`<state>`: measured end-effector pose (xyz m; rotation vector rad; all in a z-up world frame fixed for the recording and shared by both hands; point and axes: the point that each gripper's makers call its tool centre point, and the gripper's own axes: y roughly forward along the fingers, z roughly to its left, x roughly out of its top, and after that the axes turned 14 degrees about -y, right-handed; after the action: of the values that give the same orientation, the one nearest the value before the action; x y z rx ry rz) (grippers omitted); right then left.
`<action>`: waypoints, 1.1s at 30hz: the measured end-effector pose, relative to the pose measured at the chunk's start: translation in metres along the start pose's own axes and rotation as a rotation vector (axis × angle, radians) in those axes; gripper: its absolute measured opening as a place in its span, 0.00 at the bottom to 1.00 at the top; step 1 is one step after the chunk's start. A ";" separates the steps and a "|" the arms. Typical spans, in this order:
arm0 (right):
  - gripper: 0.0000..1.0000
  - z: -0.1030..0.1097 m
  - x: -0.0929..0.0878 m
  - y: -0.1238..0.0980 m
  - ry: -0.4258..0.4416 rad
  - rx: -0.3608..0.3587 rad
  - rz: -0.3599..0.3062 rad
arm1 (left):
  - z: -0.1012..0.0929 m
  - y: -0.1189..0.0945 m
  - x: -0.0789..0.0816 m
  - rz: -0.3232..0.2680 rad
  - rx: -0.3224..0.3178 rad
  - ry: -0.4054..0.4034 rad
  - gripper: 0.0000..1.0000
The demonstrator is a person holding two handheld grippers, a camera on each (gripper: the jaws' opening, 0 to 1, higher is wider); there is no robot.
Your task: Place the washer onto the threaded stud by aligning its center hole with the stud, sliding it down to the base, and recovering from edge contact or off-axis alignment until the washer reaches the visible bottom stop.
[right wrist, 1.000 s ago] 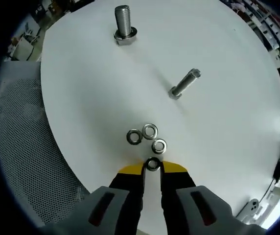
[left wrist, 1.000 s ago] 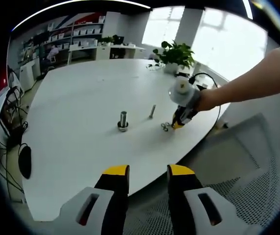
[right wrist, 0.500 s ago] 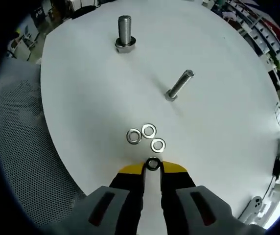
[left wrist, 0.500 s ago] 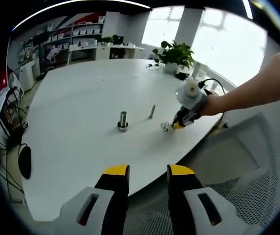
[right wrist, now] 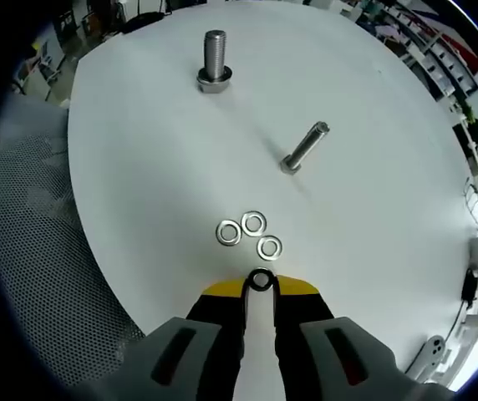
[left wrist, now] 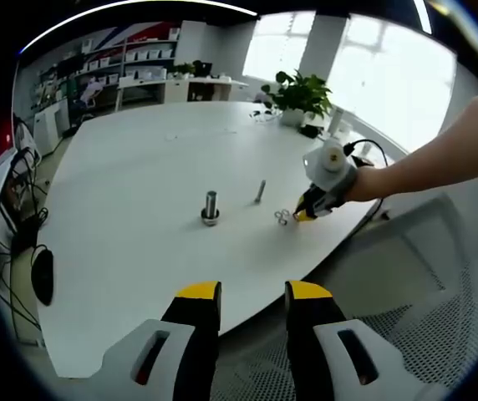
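You face a white table (left wrist: pixel 122 167) — bright windows (left wrist: pixel 373 67), a potted plant (left wrist: pixel 299 92) and shelving (left wrist: pixel 130 54) stand beyond it.

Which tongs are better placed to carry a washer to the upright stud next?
Right tongs: they are already shut on a washer, facing the upright stud. Left tongs hang open near the table's edge.

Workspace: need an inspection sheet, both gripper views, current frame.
Surface: white table, bare around the parts.
Job's things: held washer; three loose washers flat on the table; upright stud on its base; second bolt beyond the washers.
Clutter: dark object at the table edge.
Grippers: right gripper shut on held washer; left gripper open, off the table.
Cables: bundle beside the table.
Surroundings: mesh chair, potted plant, shelves.
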<state>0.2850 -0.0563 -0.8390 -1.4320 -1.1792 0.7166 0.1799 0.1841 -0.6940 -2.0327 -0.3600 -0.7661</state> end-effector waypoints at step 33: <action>0.13 -0.046 0.055 -0.033 0.019 -0.018 -0.120 | 0.000 0.000 0.001 -0.010 -0.002 -0.007 0.29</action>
<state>0.3362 -0.0243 -0.7875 -1.3672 -1.2486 0.6089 0.1808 0.1843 -0.6929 -2.0377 -0.3741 -0.7659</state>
